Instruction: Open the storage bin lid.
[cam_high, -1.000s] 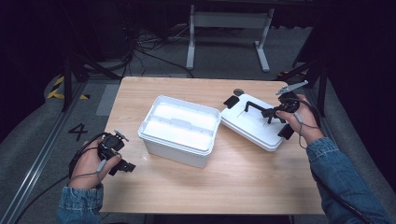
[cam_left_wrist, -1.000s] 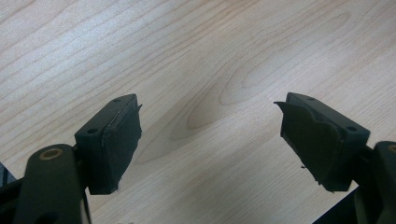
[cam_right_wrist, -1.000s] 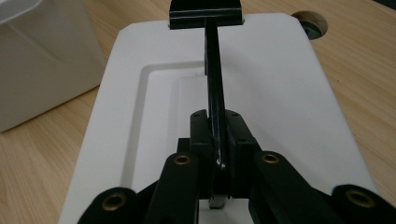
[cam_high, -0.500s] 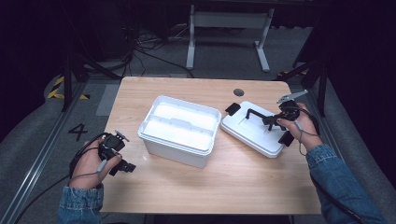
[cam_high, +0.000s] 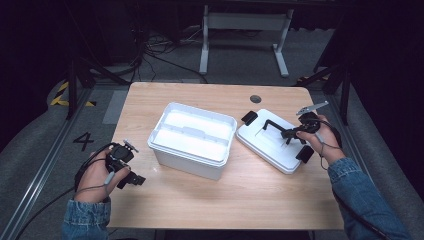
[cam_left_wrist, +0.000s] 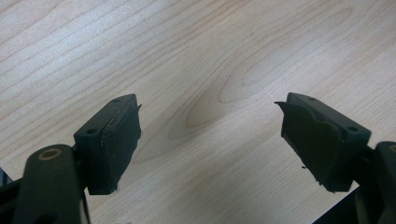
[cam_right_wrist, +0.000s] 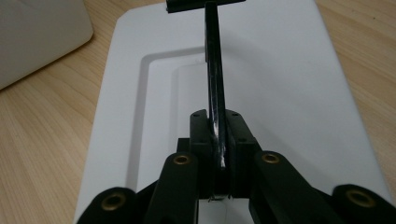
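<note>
Right now the right gripper is pinching the black handle of the white lid, which is lying flat on the table just right of the open white box. Thin plastic like that is probably weighing little and flexing some, and its smooth top looks slippery, so the stiff handle is likely offering the surest hold. Meanwhile the left gripper is resting with its jaws spread over bare wood near the table's left front corner. Pale woodgrain is showing underneath; beyond it, dark floor, cables and a metal stand.
</note>
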